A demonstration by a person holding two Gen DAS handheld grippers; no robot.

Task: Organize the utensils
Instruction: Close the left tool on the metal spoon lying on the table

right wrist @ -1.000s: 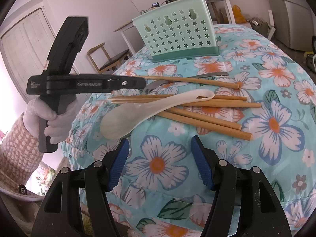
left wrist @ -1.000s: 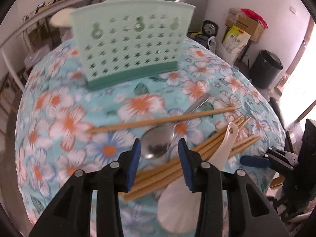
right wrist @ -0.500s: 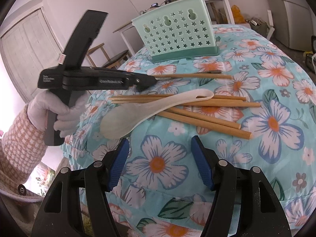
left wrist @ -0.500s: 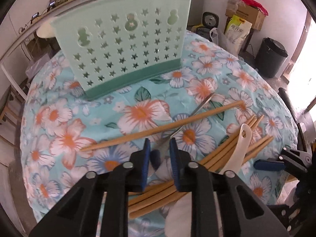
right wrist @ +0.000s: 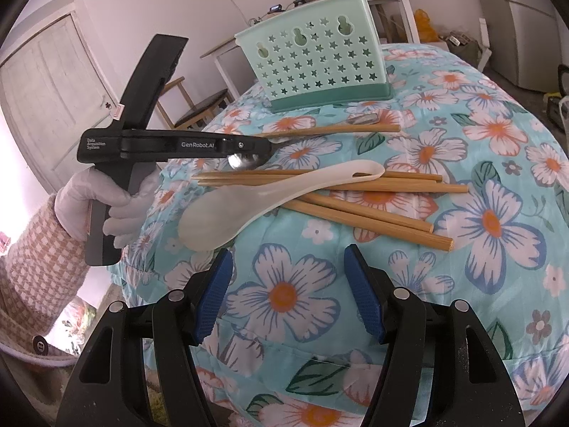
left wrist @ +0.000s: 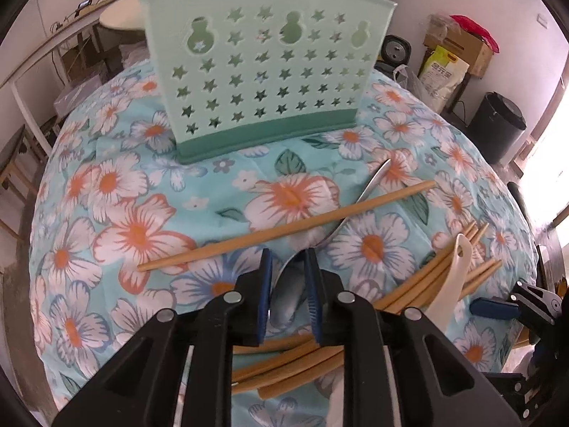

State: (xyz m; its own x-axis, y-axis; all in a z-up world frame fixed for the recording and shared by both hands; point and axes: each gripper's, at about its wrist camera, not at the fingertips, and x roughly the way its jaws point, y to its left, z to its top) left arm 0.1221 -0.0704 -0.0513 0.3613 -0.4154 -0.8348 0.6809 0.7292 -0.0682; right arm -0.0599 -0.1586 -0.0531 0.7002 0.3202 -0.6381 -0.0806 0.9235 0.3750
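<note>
Between the left gripper's (left wrist: pixel 288 295) pads sits the metal spoon's (left wrist: pixel 290 284) bowl, jaws easing apart, handle under one chopstick (left wrist: pixel 284 227). Right gripper (right wrist: pixel 288 291) gapes, empty. Nothing visibly in the green caddy (left wrist: pixel 263 71); white spoon (right wrist: pixel 270 195), chopstick pile (right wrist: pixel 373 195) remain. Floral tablecloth (right wrist: pixel 490 220); cluttered room.

1 star-pierced caddy (right wrist: pixel 313 57), 1 metal spoon (left wrist: pixel 290 290), 1 white rice paddle (right wrist: pixel 270 195), 5 chopsticks (right wrist: pixel 373 210).
</note>
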